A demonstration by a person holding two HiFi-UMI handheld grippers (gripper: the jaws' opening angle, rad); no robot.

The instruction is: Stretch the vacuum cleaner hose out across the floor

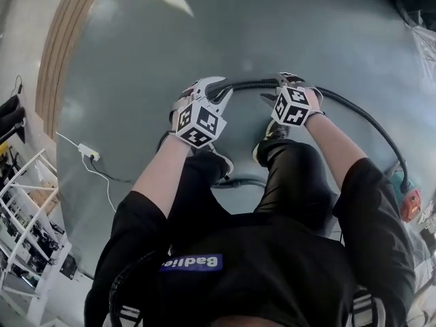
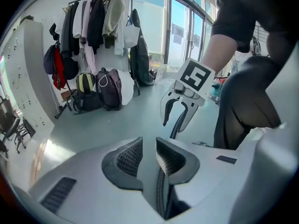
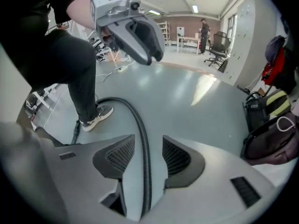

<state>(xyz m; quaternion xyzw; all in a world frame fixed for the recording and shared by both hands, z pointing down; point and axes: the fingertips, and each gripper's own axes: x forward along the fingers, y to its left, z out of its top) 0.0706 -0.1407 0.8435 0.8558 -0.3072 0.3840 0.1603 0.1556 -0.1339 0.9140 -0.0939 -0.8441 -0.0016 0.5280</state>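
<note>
— Black and ribbed, the vacuum cleaner hose (image 1: pixel 252 84) is lying on the grey floor (image 1: pixel 204 39), just in front of the person's shoes (image 1: pixel 271 135), is it not?
— Yes. It is running from the left hand-held gripper (image 1: pixel 216 89) to the right hand-held gripper (image 1: pixel 281 82). Then it is curving away to the person's right side, toward an orange and teal object (image 1: pixel 410 201).
— Is the left one squeezing it?
— I think not. Its jaws are standing only a little apart, and the hose is passing through this narrow gap, close along one pad.
— And the right one?
— Its jaws are standing wider. The hose is passing between them and is touching neither pad.
— Where are they pointing?
— Both are pointing down to the floor, near each other.
</note>
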